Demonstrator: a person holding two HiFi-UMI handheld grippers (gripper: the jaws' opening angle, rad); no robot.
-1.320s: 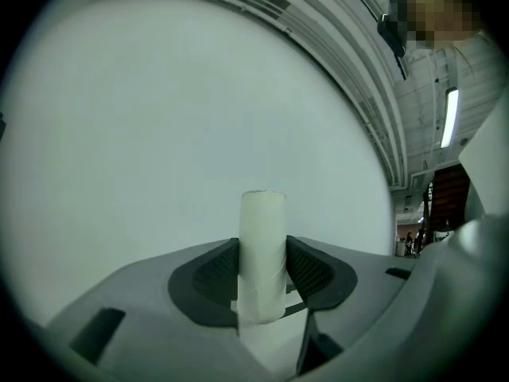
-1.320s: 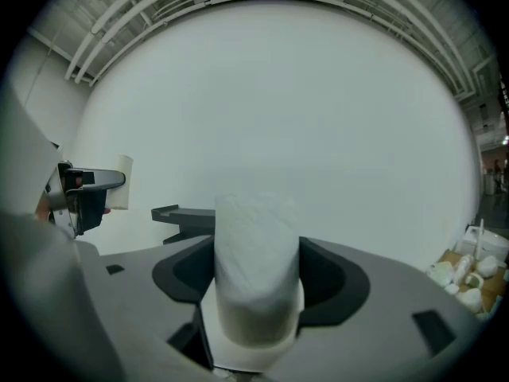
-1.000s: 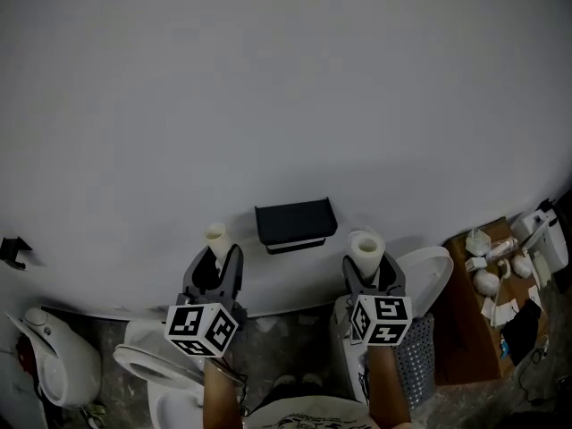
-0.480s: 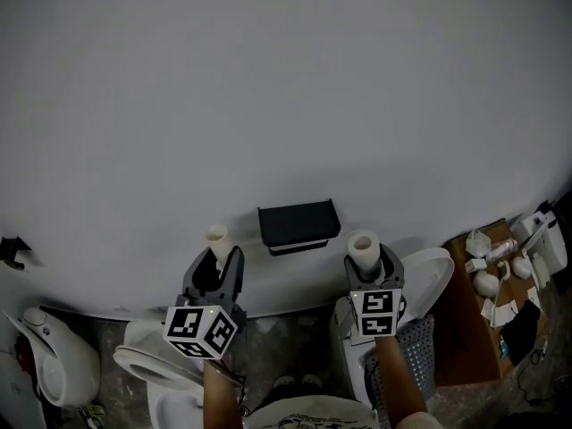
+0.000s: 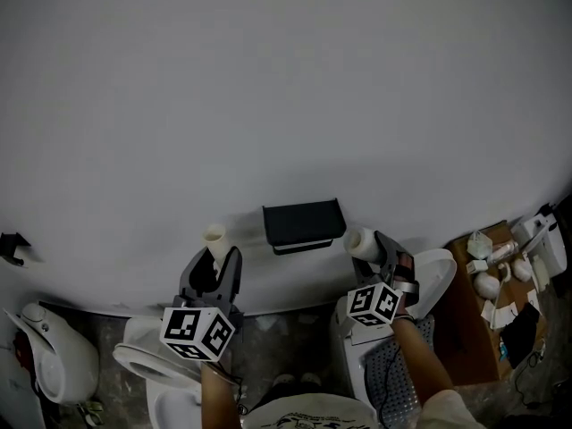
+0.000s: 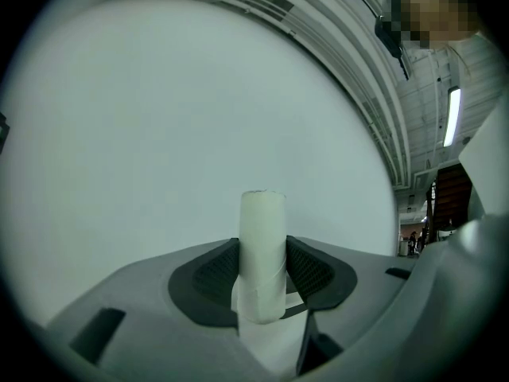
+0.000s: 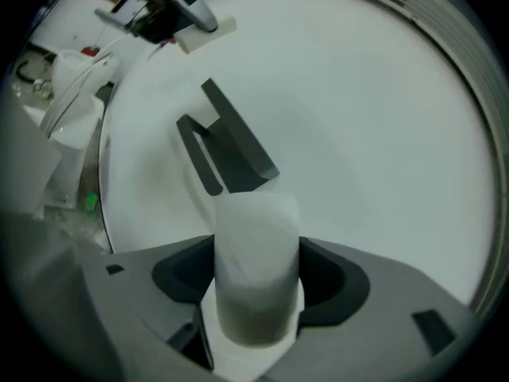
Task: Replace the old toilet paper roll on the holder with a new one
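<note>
A black toilet paper holder (image 5: 304, 224) is fixed to the white wall, its bar bare. My left gripper (image 5: 216, 256) is to its left, shut on a thin, nearly used-up roll (image 5: 214, 238) that stands upright. In the left gripper view this thin roll (image 6: 262, 253) sits between both pads of the left gripper (image 6: 262, 275). My right gripper (image 5: 372, 248) is just right of the holder, shut on a thicker new roll (image 5: 361, 241) tipped toward it. In the right gripper view the new roll (image 7: 256, 269) fills the right gripper (image 7: 256, 289), with the holder (image 7: 231, 150) just beyond.
A toilet bowl (image 5: 152, 369) and a white tank (image 5: 55, 363) are at lower left. A raised toilet seat (image 5: 438, 275), a mesh basket (image 5: 393, 374) and a brown shelf (image 5: 465, 329) with small items stand at right. A black hook (image 5: 12, 248) is on the left wall.
My right gripper has rolled over and dropped a little, so the new roll went from upright to tipped sideways next to the holder. The left gripper has stayed put.
</note>
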